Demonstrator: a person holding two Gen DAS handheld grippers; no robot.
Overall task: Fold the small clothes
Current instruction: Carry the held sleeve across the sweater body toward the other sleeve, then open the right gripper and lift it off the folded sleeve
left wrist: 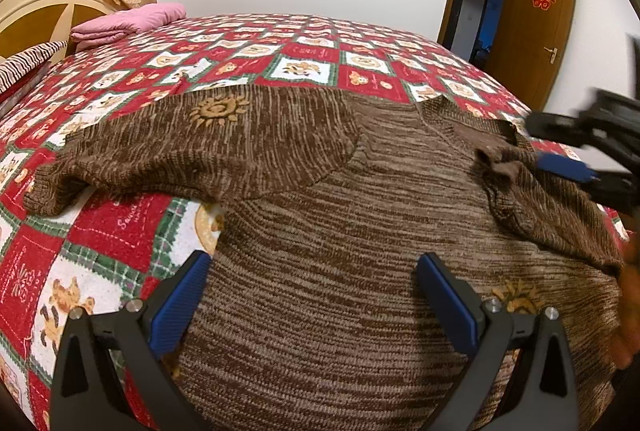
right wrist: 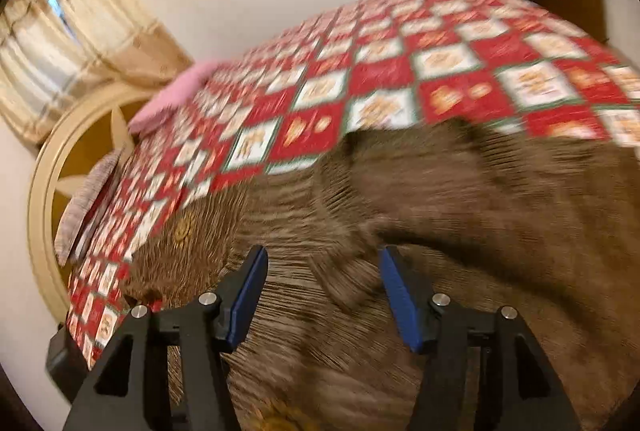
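Observation:
A brown striped knit sweater (left wrist: 328,231) lies flat on the bed, its left sleeve (left wrist: 192,147) stretched to the left with a yellow sun motif. Its right sleeve (left wrist: 532,191) is bunched at the right. My left gripper (left wrist: 312,283) is open and empty just above the sweater's body. My right gripper (left wrist: 576,167) shows at the right edge, by the bunched sleeve. In the blurred right wrist view the right gripper (right wrist: 324,283) is open over the sweater (right wrist: 460,231), with nothing between its blue pads.
The bed has a red, white and green patchwork quilt (left wrist: 280,51). A folded pink blanket (left wrist: 128,21) and a striped pillow (left wrist: 24,65) lie at its head by the cream headboard (left wrist: 36,7). A wooden door (left wrist: 536,27) stands open at the right.

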